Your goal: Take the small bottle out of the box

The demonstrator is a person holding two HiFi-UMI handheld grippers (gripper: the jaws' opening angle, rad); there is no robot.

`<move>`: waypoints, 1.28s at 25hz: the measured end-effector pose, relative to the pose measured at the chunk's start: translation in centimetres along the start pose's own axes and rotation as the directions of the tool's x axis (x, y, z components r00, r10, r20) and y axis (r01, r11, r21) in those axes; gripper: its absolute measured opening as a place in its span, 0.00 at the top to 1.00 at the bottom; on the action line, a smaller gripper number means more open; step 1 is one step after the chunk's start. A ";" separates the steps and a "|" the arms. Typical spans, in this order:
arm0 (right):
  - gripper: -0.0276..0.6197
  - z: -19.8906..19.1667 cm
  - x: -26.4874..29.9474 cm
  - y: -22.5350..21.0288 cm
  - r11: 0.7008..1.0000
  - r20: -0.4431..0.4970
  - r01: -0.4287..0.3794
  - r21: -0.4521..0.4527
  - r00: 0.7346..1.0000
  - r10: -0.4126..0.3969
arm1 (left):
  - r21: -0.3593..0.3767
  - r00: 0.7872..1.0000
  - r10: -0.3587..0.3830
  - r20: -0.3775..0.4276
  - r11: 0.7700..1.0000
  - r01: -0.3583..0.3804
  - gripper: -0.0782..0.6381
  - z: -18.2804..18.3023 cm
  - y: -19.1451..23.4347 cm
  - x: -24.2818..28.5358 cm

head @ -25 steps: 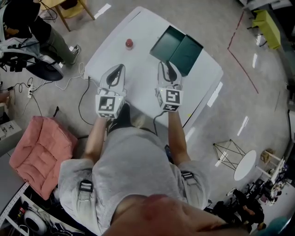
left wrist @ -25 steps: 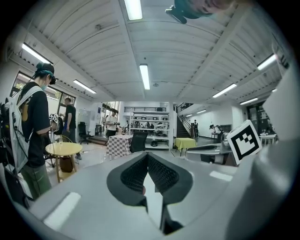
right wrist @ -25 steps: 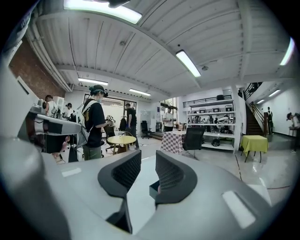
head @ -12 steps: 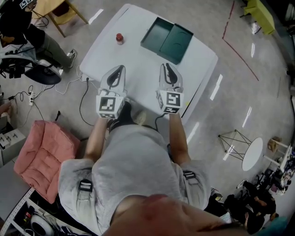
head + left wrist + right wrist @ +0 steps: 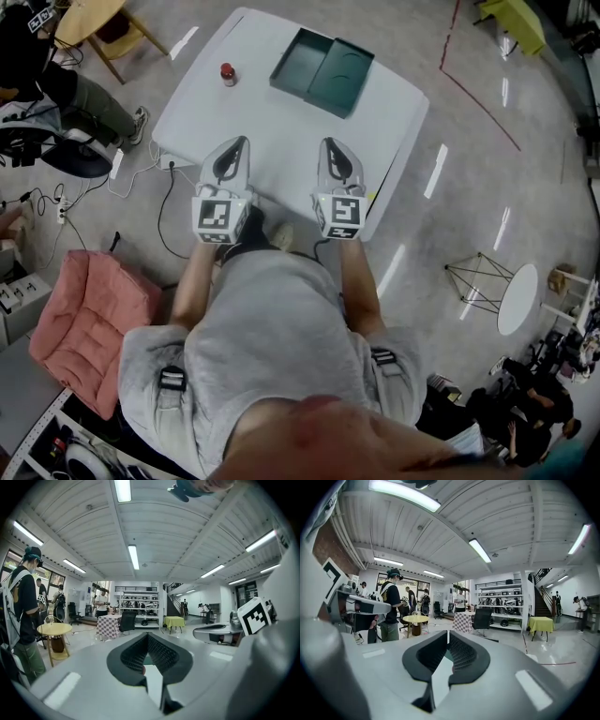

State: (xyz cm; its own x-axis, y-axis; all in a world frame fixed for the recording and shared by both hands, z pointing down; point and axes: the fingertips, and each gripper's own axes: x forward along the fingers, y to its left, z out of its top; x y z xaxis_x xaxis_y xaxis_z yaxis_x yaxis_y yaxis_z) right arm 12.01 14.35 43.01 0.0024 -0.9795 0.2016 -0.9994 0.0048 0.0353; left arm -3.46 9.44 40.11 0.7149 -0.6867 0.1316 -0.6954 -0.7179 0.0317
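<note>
1. The small bottle [image 5: 227, 73] (red cap, upright) stands on the white table [image 5: 281, 127], outside the green box [image 5: 302, 58] and a little apart from its left side in the head view.
2. The box lies open in two halves near the far edge. Both halves look empty, though they are too small in the head view to be sure.
3. The left gripper [image 5: 240, 143] is clenched on nothing: its own view shows the ribbed pads meeting at the tips with only the room beyond.
4. The right gripper [image 5: 330, 146] has just been closing its jaws and now has them together, with nothing between them.
5. Both grippers hang over the near edge of the table, well apart from the bottle and the box and pointing roughly level.
6. My judgement: the removal itself looks finished, and this is the stand-down after it. No further grasp seems called for. Any next move only needs to keep both tools away from the bottle so that it stays standing.
</note>
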 end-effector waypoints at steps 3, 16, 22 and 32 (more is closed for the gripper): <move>0.94 -0.7 -1.2 0.3 1.000 -0.006 -0.009 0.006 1.000 0.009 | 0.004 1.000 0.002 0.002 1.000 -0.002 0.88 -0.2 -0.7 -0.6; 0.95 -1.5 -5.0 1.1 1.000 -0.011 -0.006 0.002 1.000 0.006 | 0.004 1.000 0.027 -0.009 1.000 -0.027 0.88 -1.0 -1.7 -3.6; 0.95 -1.5 -5.1 1.1 1.000 -0.016 -0.013 0.008 1.000 0.014 | 0.006 1.000 0.024 -0.011 1.000 -0.024 0.88 -0.8 -1.9 -3.8; 0.95 -1.2 -4.9 0.4 1.000 -0.004 -0.011 0.005 1.000 0.011 | 0.015 1.000 0.022 -0.010 1.000 -0.022 0.88 -0.8 -2.4 -3.2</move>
State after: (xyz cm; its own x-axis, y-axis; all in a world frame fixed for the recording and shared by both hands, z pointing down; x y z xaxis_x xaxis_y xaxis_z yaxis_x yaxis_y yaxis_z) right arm 11.69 19.44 43.22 -0.0084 -0.9786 0.2056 -0.9995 0.0146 0.0283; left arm -4.12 13.42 40.39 0.6988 -0.7010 0.1421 -0.7096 -0.7045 0.0144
